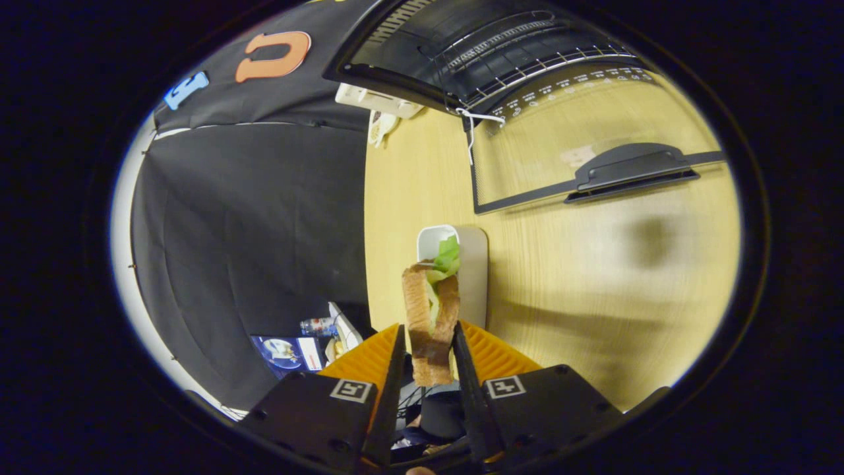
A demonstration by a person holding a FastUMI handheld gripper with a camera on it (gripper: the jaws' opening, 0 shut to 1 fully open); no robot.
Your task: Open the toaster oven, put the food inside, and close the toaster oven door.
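Closest to us, the gripper [428, 346] has both fingers [395, 369] pressed against a sandwich [430, 316], one on each flat side, and we hold it standing on end between them. Its browned bread slices rise above the fingertips, with green lettuce [448, 258] sticking out of the top edge. The lower end of the sandwich hangs down into the gap between the fingers.

Just beyond the sandwich we see a small white tray [472, 264] with rounded corners, resting on the pale wooden table [593, 277] near the table's edge. The sandwich partly covers the tray from our angle; whether the two touch we cannot tell.

Farther ahead, the toaster oven [501, 53] sits on the same table with its door [580, 132] swung fully down. The glass panel lies near flat toward us, its dark handle [630, 173] at the near edge, the wood grain showing through the pane. Inside the dark cavity we can make out a wire rack [541, 63].

Off the table edge, dark cloth drapes down, and a small clutter of items [310, 343] lies below, too small for us to identify. A white object [376, 100] lies beside the oven's far corner.
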